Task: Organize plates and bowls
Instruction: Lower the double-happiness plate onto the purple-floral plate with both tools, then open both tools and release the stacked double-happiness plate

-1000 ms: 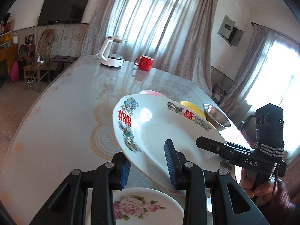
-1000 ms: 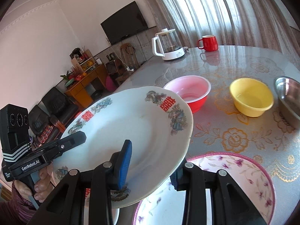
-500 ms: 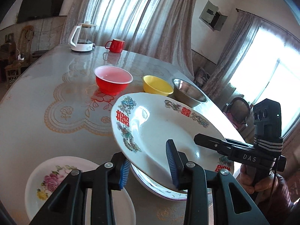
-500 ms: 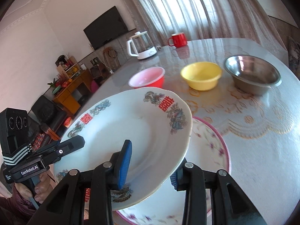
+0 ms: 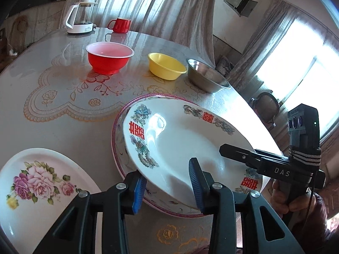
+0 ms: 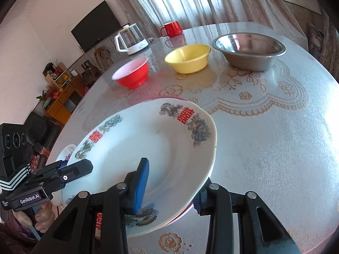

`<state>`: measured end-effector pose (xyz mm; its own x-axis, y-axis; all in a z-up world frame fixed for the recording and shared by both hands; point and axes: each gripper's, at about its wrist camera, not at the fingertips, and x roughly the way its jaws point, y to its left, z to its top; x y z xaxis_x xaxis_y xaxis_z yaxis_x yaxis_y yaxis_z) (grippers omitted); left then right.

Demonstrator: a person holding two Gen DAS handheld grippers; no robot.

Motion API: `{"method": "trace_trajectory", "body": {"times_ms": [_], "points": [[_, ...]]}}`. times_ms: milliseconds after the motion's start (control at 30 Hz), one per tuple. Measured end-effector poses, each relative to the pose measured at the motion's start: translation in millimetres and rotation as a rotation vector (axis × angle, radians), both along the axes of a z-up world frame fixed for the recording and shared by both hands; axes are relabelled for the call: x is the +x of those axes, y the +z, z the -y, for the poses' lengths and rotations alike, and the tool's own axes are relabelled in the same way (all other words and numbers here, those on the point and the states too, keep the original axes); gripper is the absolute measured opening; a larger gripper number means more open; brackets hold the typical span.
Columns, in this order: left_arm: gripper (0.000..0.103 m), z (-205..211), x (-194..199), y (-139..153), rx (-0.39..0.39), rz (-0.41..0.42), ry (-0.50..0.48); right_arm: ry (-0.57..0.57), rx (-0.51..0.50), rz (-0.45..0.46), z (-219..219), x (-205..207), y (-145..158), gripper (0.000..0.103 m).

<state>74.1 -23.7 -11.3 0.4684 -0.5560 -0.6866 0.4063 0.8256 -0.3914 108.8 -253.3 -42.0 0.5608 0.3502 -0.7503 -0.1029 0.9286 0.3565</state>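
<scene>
Above the pink-rimmed plate (image 5: 118,127) on the counter (image 5: 63,110), you hold the white dragon-pattern plate (image 5: 180,139) tilted, left claw (image 5: 167,187) and right claw (image 6: 169,188) each clamped on its rim.

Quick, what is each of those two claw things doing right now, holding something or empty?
Left gripper: closed on the rim of the white plate with red characters.
Right gripper: closed on the opposite rim of the same plate, over the pink-rimmed plate.
</scene>
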Motion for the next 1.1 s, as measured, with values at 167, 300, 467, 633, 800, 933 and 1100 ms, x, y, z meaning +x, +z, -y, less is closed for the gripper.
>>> {"method": "trace_trajectory", "body": {"times_ms": [167, 300, 467, 633, 800, 933, 1100], "points": [[0.039, 0, -4, 1, 0.014, 0.013, -0.003, 0.003, 0.003, -0.006, 2, -5, 0, 0.037], [0.039, -5, -4, -4, 0.005, -0.014, 0.008, 0.007, 0.004, -0.005, 5, -9, 1, 0.037], [0.039, -15, -6, -5, -0.016, -0.022, 0.018, 0.063, -0.014, -0.02, 4, -18, 6, 0.036], [0.039, -18, -7, -4, -0.031, -0.024, 0.026, 0.074, -0.037, -0.031, 11, -25, 14, 0.037], [0.039, -22, -6, -2, -0.036, -0.013, 0.038, 0.012, -0.073, -0.029, 31, -28, 18, 0.037], [0.045, -26, -2, 0, -0.039, -0.012, 0.059, -0.103, -0.032, -0.012, 52, -5, 16, 0.037], [0.047, -27, 4, 2, -0.034, -0.013, 0.063, -0.136, 0.019, -0.014, 55, 40, 9, 0.037]]}}
